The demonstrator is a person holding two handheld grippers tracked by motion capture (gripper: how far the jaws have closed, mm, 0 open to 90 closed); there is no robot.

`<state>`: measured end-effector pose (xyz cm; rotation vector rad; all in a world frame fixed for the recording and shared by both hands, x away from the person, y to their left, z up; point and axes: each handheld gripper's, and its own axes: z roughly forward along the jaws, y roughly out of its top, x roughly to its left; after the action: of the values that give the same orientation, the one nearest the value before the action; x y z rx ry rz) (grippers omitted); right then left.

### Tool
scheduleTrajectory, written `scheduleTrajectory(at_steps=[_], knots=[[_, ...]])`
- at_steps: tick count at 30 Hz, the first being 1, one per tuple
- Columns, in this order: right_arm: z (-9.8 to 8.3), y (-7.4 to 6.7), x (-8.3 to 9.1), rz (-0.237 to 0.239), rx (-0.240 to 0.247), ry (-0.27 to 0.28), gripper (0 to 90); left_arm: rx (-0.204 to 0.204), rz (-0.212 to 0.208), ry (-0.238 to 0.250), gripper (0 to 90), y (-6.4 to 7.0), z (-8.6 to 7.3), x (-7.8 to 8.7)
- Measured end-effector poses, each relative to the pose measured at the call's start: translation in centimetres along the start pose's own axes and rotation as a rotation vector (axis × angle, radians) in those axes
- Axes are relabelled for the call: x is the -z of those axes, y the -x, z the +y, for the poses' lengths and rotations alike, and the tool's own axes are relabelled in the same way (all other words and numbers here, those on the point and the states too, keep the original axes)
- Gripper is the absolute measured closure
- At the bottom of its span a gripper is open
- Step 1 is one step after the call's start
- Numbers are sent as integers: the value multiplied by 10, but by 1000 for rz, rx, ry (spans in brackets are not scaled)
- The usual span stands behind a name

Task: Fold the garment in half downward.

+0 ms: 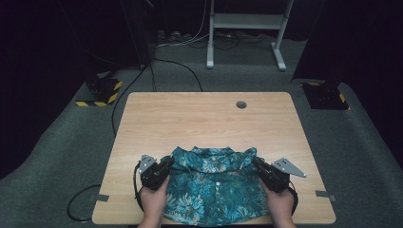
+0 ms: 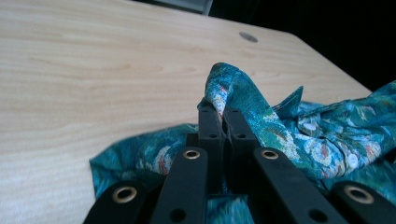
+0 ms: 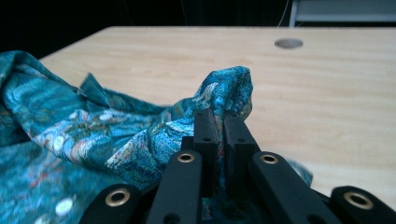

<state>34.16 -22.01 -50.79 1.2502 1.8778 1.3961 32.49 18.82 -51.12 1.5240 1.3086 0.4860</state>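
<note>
A teal flower-print shirt [image 1: 214,187] with white buttons lies crumpled on the near half of the wooden table [image 1: 204,118]. My left gripper [image 1: 169,164] is shut on the shirt's left shoulder; in the left gripper view a peak of cloth [image 2: 229,88] stands up between the black jaws [image 2: 223,114]. My right gripper [image 1: 255,163] is shut on the right shoulder, where a bunched fold [image 3: 229,88] rises from its closed jaws [image 3: 222,116]. The collar [image 1: 211,154] sits between the two grippers. Both hands come in from the table's near edge.
A round cable hole [image 1: 241,104] is set in the far right part of the tabletop. Behind the table, on the grey carpet, stand a white frame [image 1: 247,28], cables and two stands with yellow-black striped bases [image 1: 100,92].
</note>
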Motion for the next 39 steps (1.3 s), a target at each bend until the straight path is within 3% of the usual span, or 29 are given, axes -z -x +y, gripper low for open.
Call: scheduleTrajectory(at_steps=[7, 10, 13, 24, 30, 39], knots=[[-16, -2, 7, -22, 1, -63, 846, 13, 35, -62, 872, 0, -11, 7], [-21, -4, 9, -31, 8, -107, 837, -9, 65, -106, 868, 2, -17, 8], [-26, -6, 10, -51, 54, -168, 837, -32, 82, -147, 862, 2, -22, 7], [-38, -5, 5, -44, 65, -299, 822, -72, 108, -305, 834, -6, -29, 3], [-36, -8, 4, -49, 102, -332, 809, -92, 99, -342, 830, -7, -24, 0], [-30, -2, -5, -34, 95, -348, 809, -85, 98, -340, 837, -14, -17, -11]])
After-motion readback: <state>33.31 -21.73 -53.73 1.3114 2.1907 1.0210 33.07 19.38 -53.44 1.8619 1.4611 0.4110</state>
